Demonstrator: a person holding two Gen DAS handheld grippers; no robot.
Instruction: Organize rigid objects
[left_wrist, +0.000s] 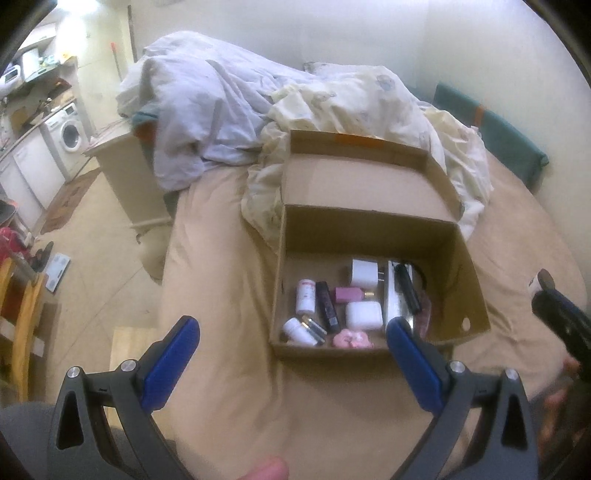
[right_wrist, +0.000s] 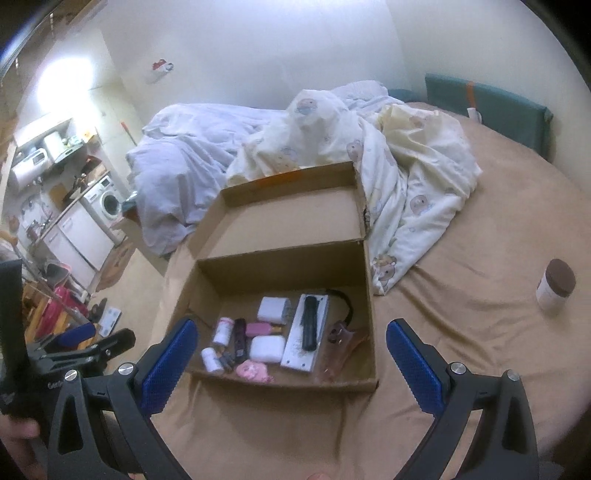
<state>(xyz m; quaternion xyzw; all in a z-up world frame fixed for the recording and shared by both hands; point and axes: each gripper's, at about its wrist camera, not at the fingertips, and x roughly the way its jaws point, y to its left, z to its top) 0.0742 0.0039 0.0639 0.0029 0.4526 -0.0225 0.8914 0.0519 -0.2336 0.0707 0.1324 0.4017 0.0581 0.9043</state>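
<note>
Both grippers' fingers stood wide apart and empty: the left gripper (left_wrist: 293, 332) and right gripper (right_wrist: 291, 334) hung over the box's near edge. The jar (right_wrist: 556, 288), upright on the bed, lay well right, nearer the right hand. The cardboard box (right_wrist: 369, 295) held small bottles (right_wrist: 223, 332), a white charger (right_wrist: 271, 308) and a black remote (right_wrist: 309, 323).

Cardboard box (right_wrist: 369, 295) on bed (right_wrist: 461, 314), bedding (right_wrist: 406, 184) behind it, jar (right_wrist: 556, 290) right of box

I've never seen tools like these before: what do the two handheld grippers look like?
Both match. The left gripper and the right gripper each have black plastic arms with triangular cut-outs, silver round bolts at the joints, and two flat fingers faced with textured blue pads. No cables show.
</note>
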